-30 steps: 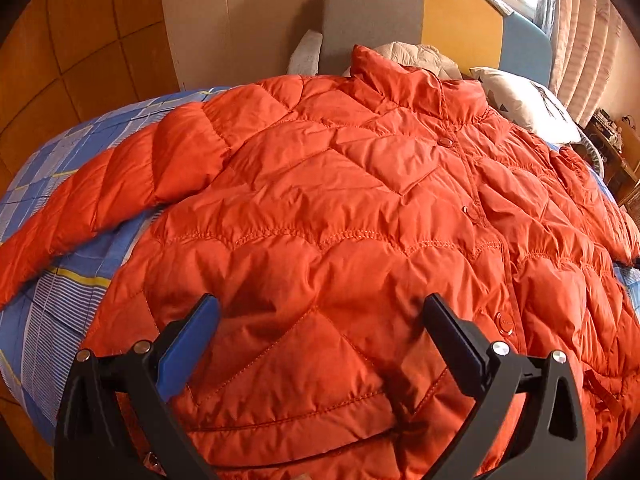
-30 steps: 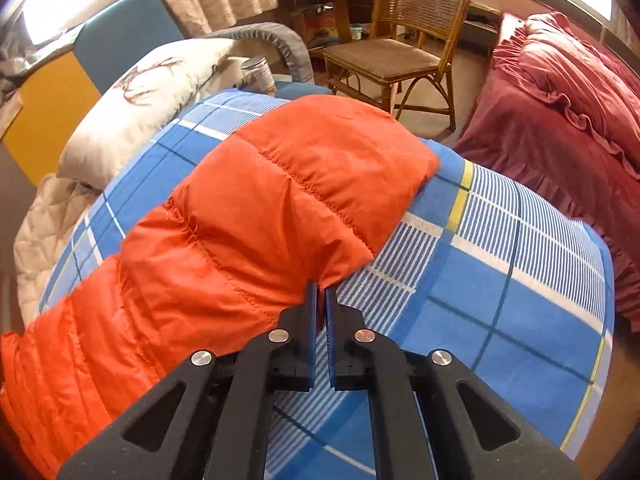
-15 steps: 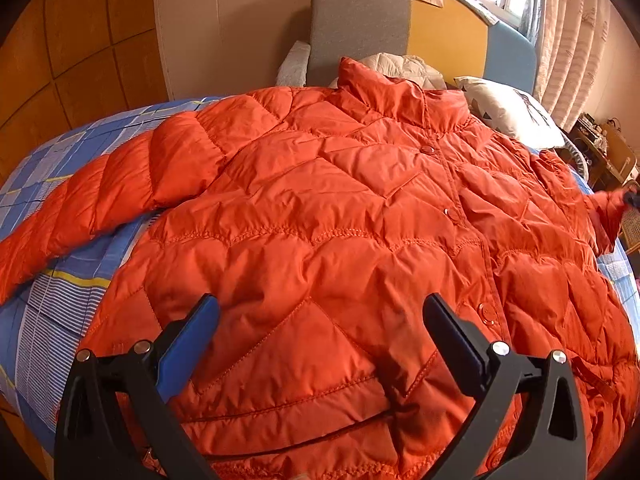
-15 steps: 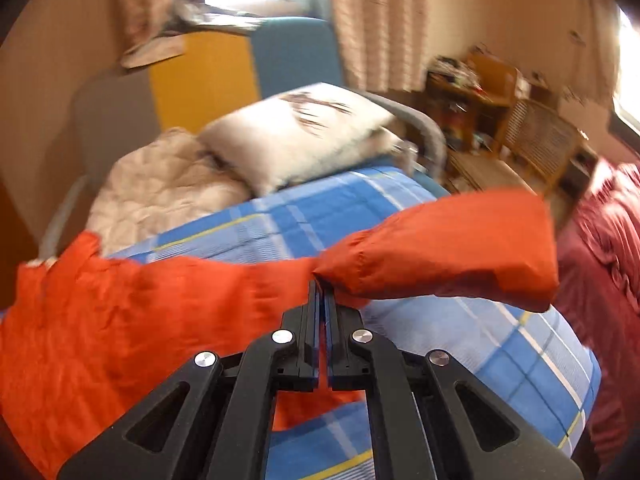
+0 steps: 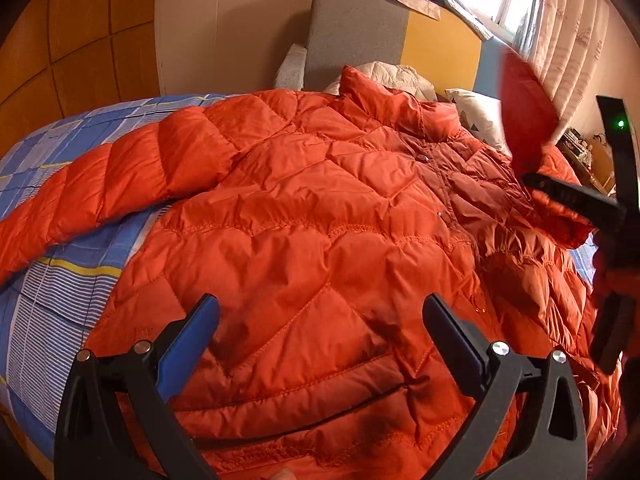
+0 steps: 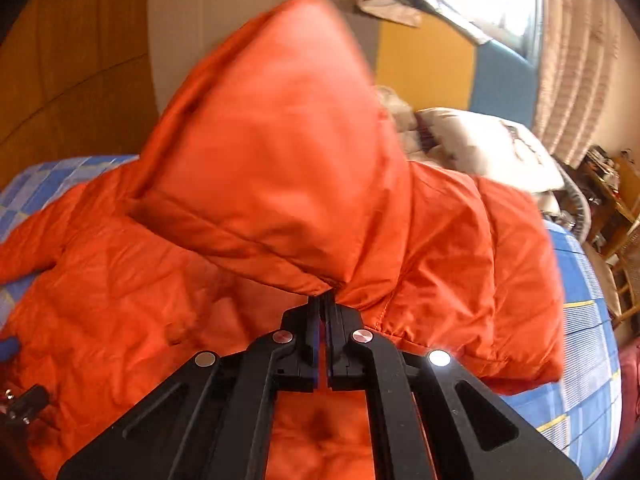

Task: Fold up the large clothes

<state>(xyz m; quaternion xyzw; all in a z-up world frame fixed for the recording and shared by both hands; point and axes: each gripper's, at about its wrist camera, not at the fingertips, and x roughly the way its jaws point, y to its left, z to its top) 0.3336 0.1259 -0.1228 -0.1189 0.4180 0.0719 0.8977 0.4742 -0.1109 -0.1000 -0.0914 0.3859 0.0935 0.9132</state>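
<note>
An orange quilted down jacket (image 5: pixel 320 220) lies front up on the bed, collar toward the headboard. Its left sleeve (image 5: pixel 100 184) stretches out over the blue checked sheet. My left gripper (image 5: pixel 320 320) hovers open over the jacket's lower front, nothing between its fingers. My right gripper (image 6: pixel 324 300) is shut on the right sleeve (image 6: pixel 280 168), which is lifted and swung over the jacket's body. In the left wrist view that gripper (image 5: pixel 536 180) enters from the right with the sleeve cuff (image 5: pixel 524 120) raised above it.
The bed has a blue checked sheet (image 5: pixel 60 280). A grey, yellow and blue headboard (image 5: pixel 360 32), a white pillow (image 6: pixel 488 148) and a cream quilt (image 5: pixel 392 74) are at the far end. A wicker chair (image 6: pixel 628 264) and a cluttered shelf stand to the right.
My right gripper has carried the right sleeve off the sheet, up and across toward the jacket's middle, rolling as it went. The left gripper drifted slightly and stayed open.
</note>
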